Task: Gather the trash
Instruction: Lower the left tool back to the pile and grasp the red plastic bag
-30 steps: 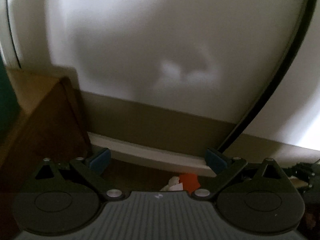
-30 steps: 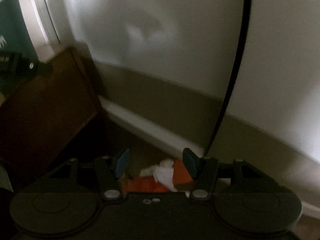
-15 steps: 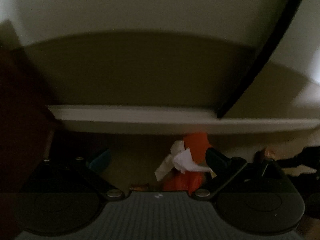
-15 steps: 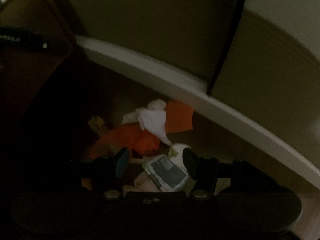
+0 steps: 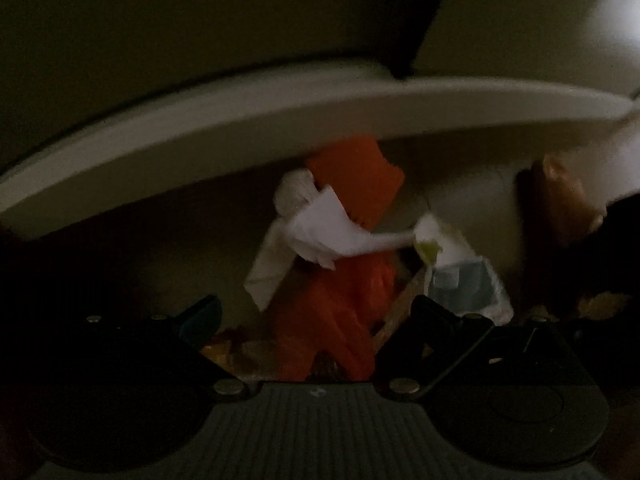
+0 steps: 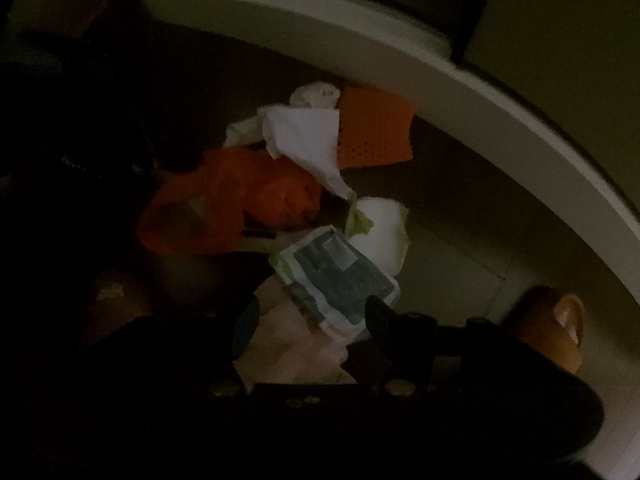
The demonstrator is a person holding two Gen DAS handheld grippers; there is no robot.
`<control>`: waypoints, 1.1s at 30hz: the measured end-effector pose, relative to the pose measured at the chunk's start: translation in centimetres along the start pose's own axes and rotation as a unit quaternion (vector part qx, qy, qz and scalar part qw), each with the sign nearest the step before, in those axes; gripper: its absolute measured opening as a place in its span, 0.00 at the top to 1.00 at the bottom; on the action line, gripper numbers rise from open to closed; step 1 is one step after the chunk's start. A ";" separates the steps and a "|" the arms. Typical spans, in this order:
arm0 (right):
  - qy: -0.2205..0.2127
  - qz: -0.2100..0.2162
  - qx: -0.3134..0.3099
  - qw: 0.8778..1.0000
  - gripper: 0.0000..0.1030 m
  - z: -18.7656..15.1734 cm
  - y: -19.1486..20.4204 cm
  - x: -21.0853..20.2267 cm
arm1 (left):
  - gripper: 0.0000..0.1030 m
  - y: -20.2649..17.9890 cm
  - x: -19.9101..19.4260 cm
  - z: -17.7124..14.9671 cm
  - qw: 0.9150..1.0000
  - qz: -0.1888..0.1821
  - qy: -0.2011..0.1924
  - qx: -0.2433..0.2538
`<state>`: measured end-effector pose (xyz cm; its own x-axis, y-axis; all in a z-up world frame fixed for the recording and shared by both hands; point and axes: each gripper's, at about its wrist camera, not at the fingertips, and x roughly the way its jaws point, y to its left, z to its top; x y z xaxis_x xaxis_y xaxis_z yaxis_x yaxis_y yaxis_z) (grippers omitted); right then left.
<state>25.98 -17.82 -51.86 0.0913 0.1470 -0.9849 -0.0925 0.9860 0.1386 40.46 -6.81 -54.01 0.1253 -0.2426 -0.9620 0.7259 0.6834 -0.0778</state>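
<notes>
1. Left gripper hangs spread wide, nothing between its fingers, over the trash pile at twelve o'clock.
2. Only the right view shows the blue-grey printed wrapper plainly; right gripper is spread too, that wrapper lying just ahead of its fingers.
3. White baseboard curves behind the pile; bare floor opens toward three o'clock.

Very dim, grainy views — motion blur, fisheye-curved edges.
</notes>
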 end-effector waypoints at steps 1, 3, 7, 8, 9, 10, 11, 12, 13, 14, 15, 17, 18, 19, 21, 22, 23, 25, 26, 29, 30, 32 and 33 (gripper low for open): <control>0.003 -0.003 -0.005 1.000 0.44 0.1 0.0 0.6 | 0.01 -0.3 0.7 -0.2 1.000 -0.002 0.005 0.006; 0.005 -0.003 -0.015 1.000 0.44 0.4 0.2 1.5 | 0.01 -0.6 1.8 -0.7 1.000 -0.003 0.012 0.015; 0.010 0.008 -0.026 1.000 0.46 1.2 0.7 3.8 | 0.01 -0.8 4.2 -1.3 0.999 -0.001 0.023 0.034; 0.011 0.007 -0.027 1.000 0.46 1.3 0.8 4.3 | 0.01 -0.8 4.5 -1.4 0.999 0.000 0.025 0.037; 0.012 0.009 -0.027 1.000 0.46 1.5 0.9 4.7 | 0.01 -0.7 5.0 -1.4 0.999 0.000 0.027 0.038; 0.014 0.010 -0.030 0.999 0.46 1.6 1.1 5.1 | 0.02 -0.5 5.5 -1.5 0.999 0.001 0.031 0.036; 0.016 0.009 -0.035 0.999 0.47 1.7 1.3 5.6 | 0.02 -0.4 5.9 -1.5 0.999 -0.001 0.035 0.033; 0.017 0.008 -0.040 0.999 0.47 1.7 1.5 5.9 | 0.02 -0.3 6.4 -1.5 0.999 -0.005 0.039 0.032; 0.018 0.007 -0.046 0.999 0.47 1.8 1.7 6.3 | 0.02 -0.2 6.7 -1.5 0.998 -0.010 0.044 0.032; 0.020 0.006 -0.050 0.999 0.47 1.9 1.8 6.6 | 0.02 -0.2 7.2 -1.5 0.998 -0.016 0.050 0.032; 0.021 0.006 -0.053 0.998 0.47 2.0 1.8 7.0 | 0.02 -0.2 7.5 -1.6 0.998 -0.020 0.054 0.034; 0.022 0.004 -0.059 0.998 0.48 2.1 2.0 7.5 | 0.02 -0.3 8.1 -1.6 0.997 -0.025 0.057 0.037; 0.021 0.001 -0.062 0.998 0.48 2.2 2.1 7.7 | 0.02 -0.3 8.4 -1.5 0.997 -0.027 0.059 0.036; 0.021 0.001 -0.063 0.998 0.50 2.3 2.2 8.0 | 0.02 -0.3 8.5 -1.5 0.997 -0.028 0.060 0.033; 0.023 -0.003 -0.066 0.998 0.55 2.4 2.2 8.4 | 0.02 -0.1 9.0 -1.3 0.997 -0.026 0.063 0.025; 0.026 -0.003 -0.067 0.997 0.59 2.4 2.3 8.6 | 0.02 -0.1 9.2 -1.2 0.997 -0.025 0.066 0.021; 0.028 -0.004 -0.067 0.997 0.68 2.4 2.3 8.8 | 0.05 -0.1 9.4 -1.2 0.997 -0.024 0.069 0.018; 0.034 -0.008 -0.068 0.997 0.80 2.4 2.4 9.1 | 0.13 0.0 9.6 -1.2 0.997 -0.026 0.076 0.013; 0.036 -0.007 -0.068 0.997 0.81 2.3 2.6 9.3 | 0.18 0.0 9.8 -1.2 0.996 -0.025 0.079 0.012; 0.032 -0.008 -0.072 0.997 0.86 2.2 3.0 9.4 | 0.33 0.2 10.2 -1.2 0.996 -0.024 0.087 0.006; 0.033 -0.007 -0.073 0.997 0.89 2.2 3.1 9.5 | 0.39 0.4 10.3 -1.3 0.996 -0.024 0.090 0.003; 0.034 -0.007 -0.070 0.997 0.93 2.2 3.1 9.4 | 0.46 0.5 10.4 -1.4 0.995 -0.024 0.094 -0.002; 0.033 -0.006 -0.069 0.997 0.93 2.2 3.1 9.3 | 0.53 0.4 10.4 -1.4 0.995 -0.025 0.096 -0.003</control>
<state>28.73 -13.23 -60.32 0.0275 0.1250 -0.9918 -0.2282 0.9667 0.1155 41.11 -8.07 -64.47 -0.0427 -0.1416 -0.9890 0.7241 0.6777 -0.1283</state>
